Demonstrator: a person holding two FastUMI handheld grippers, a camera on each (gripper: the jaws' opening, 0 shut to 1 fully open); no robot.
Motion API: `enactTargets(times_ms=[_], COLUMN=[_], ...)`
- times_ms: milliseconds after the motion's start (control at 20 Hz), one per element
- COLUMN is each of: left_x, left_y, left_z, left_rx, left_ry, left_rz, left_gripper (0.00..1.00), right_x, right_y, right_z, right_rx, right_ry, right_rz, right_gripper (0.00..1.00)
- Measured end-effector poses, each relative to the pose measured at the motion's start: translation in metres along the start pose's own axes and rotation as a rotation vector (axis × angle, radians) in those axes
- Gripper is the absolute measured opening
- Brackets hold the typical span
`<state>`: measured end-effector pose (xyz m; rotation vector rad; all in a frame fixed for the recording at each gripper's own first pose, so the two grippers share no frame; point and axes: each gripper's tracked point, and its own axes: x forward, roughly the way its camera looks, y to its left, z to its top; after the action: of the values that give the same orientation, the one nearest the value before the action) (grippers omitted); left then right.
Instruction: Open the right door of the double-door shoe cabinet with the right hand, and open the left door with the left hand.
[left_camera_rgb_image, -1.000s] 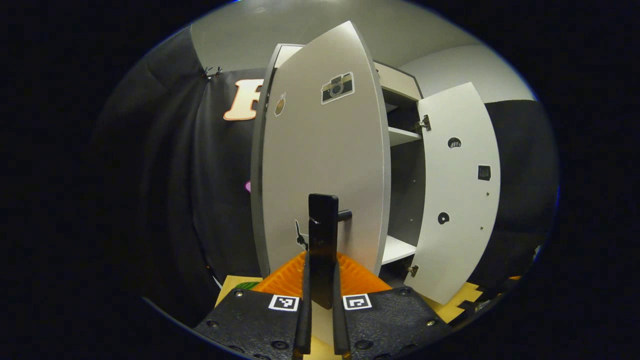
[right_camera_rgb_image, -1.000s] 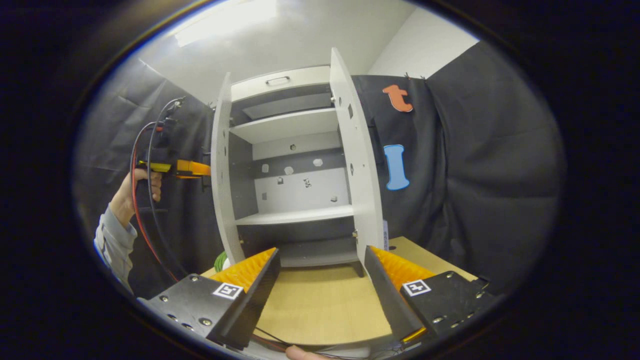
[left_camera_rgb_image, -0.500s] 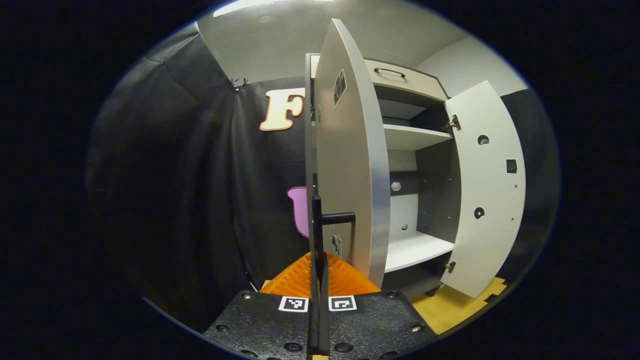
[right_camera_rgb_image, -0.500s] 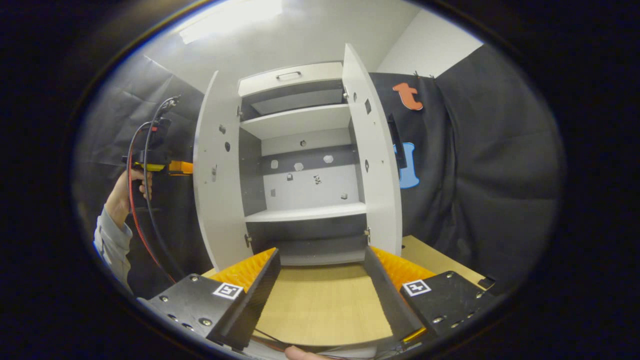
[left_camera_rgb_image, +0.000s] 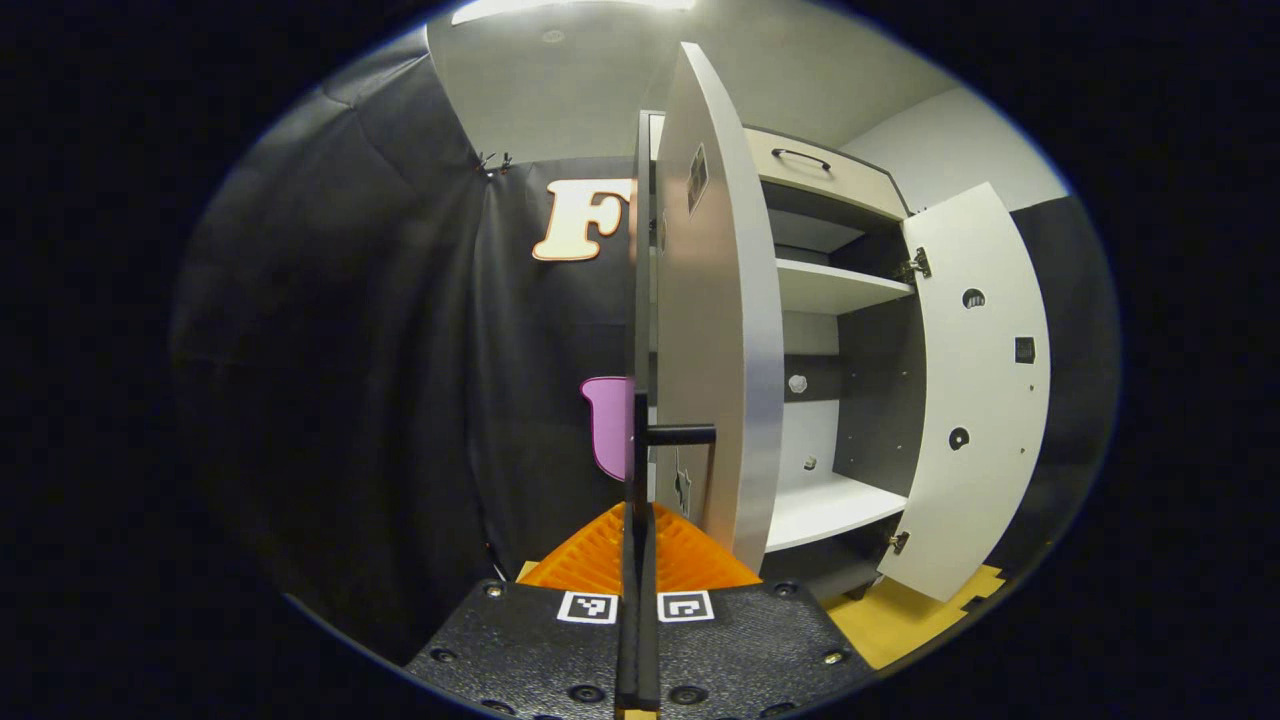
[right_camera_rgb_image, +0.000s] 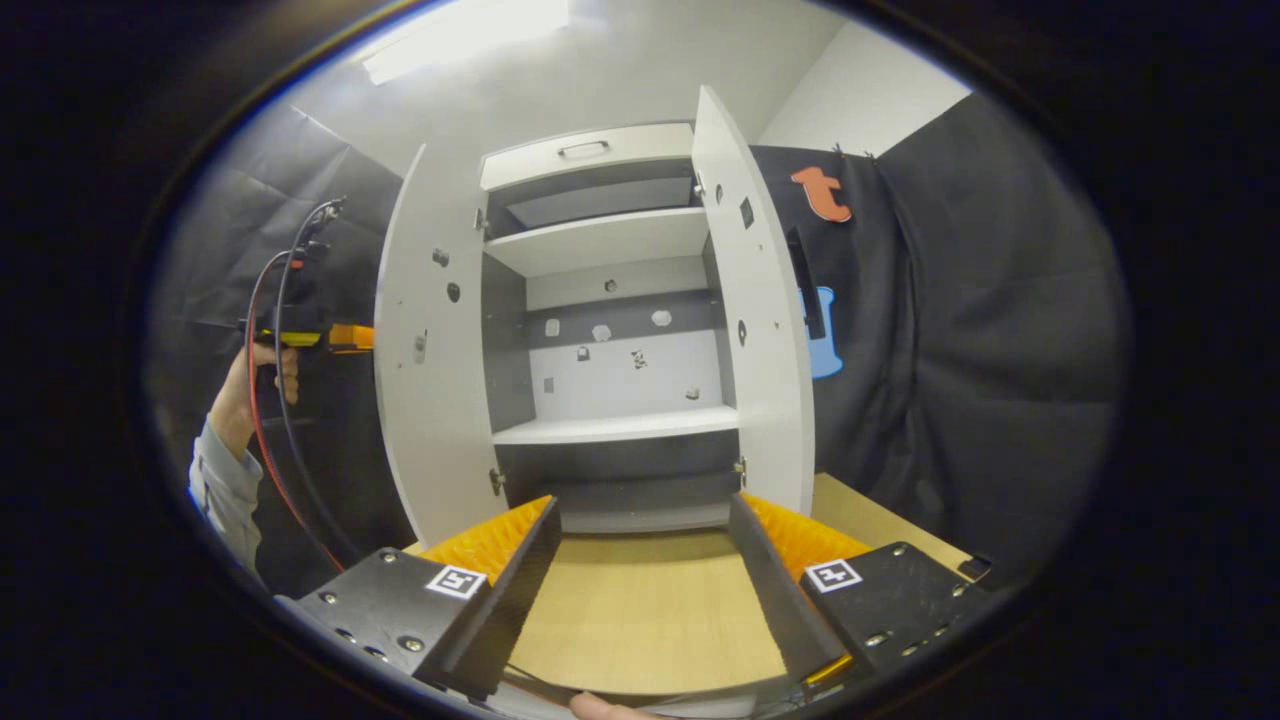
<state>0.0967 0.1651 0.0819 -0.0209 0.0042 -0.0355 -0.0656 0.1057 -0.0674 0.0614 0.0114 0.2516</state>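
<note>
White double-door shoe cabinet (right_camera_rgb_image: 610, 330) on light wood worktop (right_camera_rgb_image: 650, 610), black cloth walls behind. Both doors swung open. Left gripper (left_camera_rgb_image: 637, 560) clamped on left door's black bar handle (left_camera_rgb_image: 640, 470). Right gripper (right_camera_rgb_image: 640, 570) spread wide, empty, over worktop.

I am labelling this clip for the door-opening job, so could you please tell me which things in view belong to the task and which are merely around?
Part of the job:
- shoe cabinet
- left door, wide open
- left door's handle, clamped by the left gripper
- right door, open
- right gripper, open, holding nothing

Just around:
- wooden table
- red and black cables
</note>
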Motion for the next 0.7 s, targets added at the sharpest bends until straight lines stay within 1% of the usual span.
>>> enactTargets(times_ms=[50,100,150,200,300,350,400,450,500,600,650,700], left_x=[-0.001,-0.003,-0.010,-0.014,-0.027,-0.035,-0.043,-0.048,-0.054,-0.065,-0.073,-0.080], left_y=[0.000,-0.003,-0.005,-0.005,-0.004,-0.007,-0.014,-0.021,-0.027,-0.039,-0.044,-0.049], left_z=[0.000,-0.002,-0.004,-0.003,-0.004,-0.004,-0.005,-0.009,-0.011,-0.010,-0.012,-0.013], left_rx=[0.002,-0.003,-0.012,-0.021,-0.017,-0.030,-0.047,-0.061,-0.061,-0.021,0.002,0.013], left_ry=[0.001,0.004,0.021,0.004,-0.005,-0.006,-0.001,0.002,0.002,-0.019,-0.012,-0.019], left_rz=[0.010,0.013,0.016,0.024,0.045,0.044,0.041,0.036,0.031,0.027,0.037,0.044], left_gripper=[0.01,0.01,0.01,0.06,0.06,0.06,0.06,0.08,0.20,0.54,0.57,0.59], right_x=[0.000,0.002,0.005,0.007,0.012,0.015,0.015,0.016,0.016,0.013,0.013,0.012], right_y=[-0.002,-0.003,-0.004,-0.005,-0.014,-0.017,-0.019,-0.017,-0.018,-0.023,-0.024,-0.025], right_z=[0.002,0.005,0.010,0.015,0.026,0.030,0.032,0.034,0.037,0.041,0.042,0.043], right_rx=[-0.001,0.001,-0.001,-0.006,-0.027,-0.034,-0.032,-0.027,-0.022,-0.016,-0.013,-0.010], right_ry=[-0.004,-0.006,-0.014,-0.021,-0.040,-0.047,-0.048,-0.050,-0.051,-0.058,-0.061,-0.063], right_rz=[-0.003,-0.009,-0.009,-0.012,-0.047,-0.061,-0.065,-0.062,-0.062,-0.068,-0.073,-0.078], right_gripper=[1.00,0.96,1.00,1.00,1.00,0.96,0.96,1.00,1.00,1.00,1.00,0.96])
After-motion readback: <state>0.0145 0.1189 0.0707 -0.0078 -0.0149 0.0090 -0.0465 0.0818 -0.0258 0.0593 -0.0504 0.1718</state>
